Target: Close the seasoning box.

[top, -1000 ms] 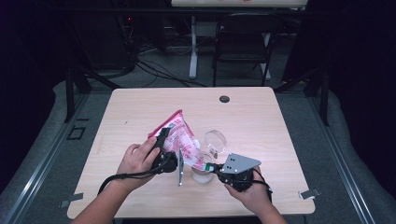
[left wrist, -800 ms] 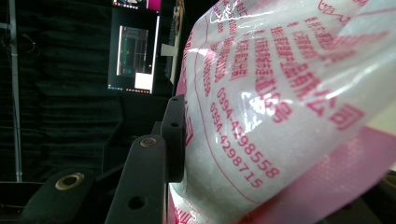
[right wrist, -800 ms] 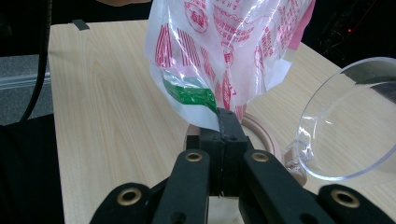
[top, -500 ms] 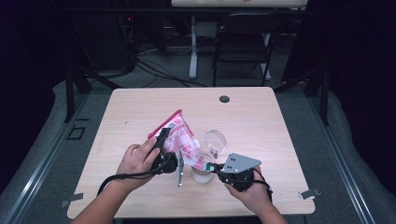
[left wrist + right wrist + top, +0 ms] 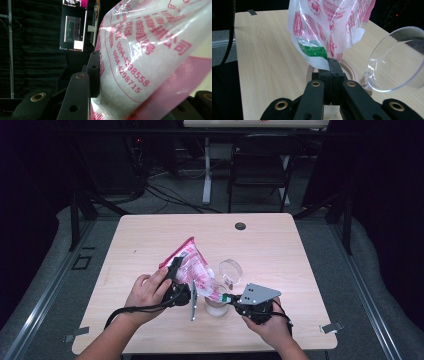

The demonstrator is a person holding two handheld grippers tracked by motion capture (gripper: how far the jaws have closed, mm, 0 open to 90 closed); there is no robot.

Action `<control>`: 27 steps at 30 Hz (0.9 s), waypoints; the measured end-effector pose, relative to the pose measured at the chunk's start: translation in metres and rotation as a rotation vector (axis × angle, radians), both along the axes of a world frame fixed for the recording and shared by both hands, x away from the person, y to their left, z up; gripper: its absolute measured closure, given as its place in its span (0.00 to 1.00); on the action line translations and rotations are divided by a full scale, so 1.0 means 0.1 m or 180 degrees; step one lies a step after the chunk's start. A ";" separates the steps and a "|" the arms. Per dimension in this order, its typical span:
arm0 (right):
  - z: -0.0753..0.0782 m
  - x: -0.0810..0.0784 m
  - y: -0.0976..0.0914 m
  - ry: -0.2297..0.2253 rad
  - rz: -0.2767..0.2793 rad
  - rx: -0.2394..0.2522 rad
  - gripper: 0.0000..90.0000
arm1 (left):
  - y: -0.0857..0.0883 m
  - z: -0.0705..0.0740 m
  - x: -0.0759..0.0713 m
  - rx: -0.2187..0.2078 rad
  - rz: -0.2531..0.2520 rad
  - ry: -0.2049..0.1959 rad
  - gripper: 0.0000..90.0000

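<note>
A pink and white plastic bag (image 5: 192,267) with red print, full of white grains, hangs tilted over a small jar (image 5: 216,309). My left gripper (image 5: 175,280) is shut on the bag's body; in the left gripper view the bag (image 5: 150,50) bulges between the jaws, pressed by one finger (image 5: 93,75). My right gripper (image 5: 333,67) is shut on the bag's lower corner, just above the jar's wooden-coloured rim (image 5: 349,68). The jar's clear round lid (image 5: 397,60) stands swung open to the right. From above, the right gripper (image 5: 227,299) sits beside the lid (image 5: 230,270).
The light wooden table (image 5: 300,250) has a small black round plug (image 5: 240,226) near its far edge. A dark chair (image 5: 260,165) and cables stand beyond the table. Both hands work near the front edge.
</note>
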State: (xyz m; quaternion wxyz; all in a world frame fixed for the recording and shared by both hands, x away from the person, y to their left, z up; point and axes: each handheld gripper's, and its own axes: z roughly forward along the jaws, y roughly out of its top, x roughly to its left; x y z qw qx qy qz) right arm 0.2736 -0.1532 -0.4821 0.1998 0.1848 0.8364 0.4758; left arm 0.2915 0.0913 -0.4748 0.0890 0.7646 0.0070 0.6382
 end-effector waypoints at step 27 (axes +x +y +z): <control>-0.02 0.02 -0.03 0.0023 -0.0040 -0.0002 1.00 | -0.02 0.01 -0.01 0.0000 -0.0030 -0.0006 0.76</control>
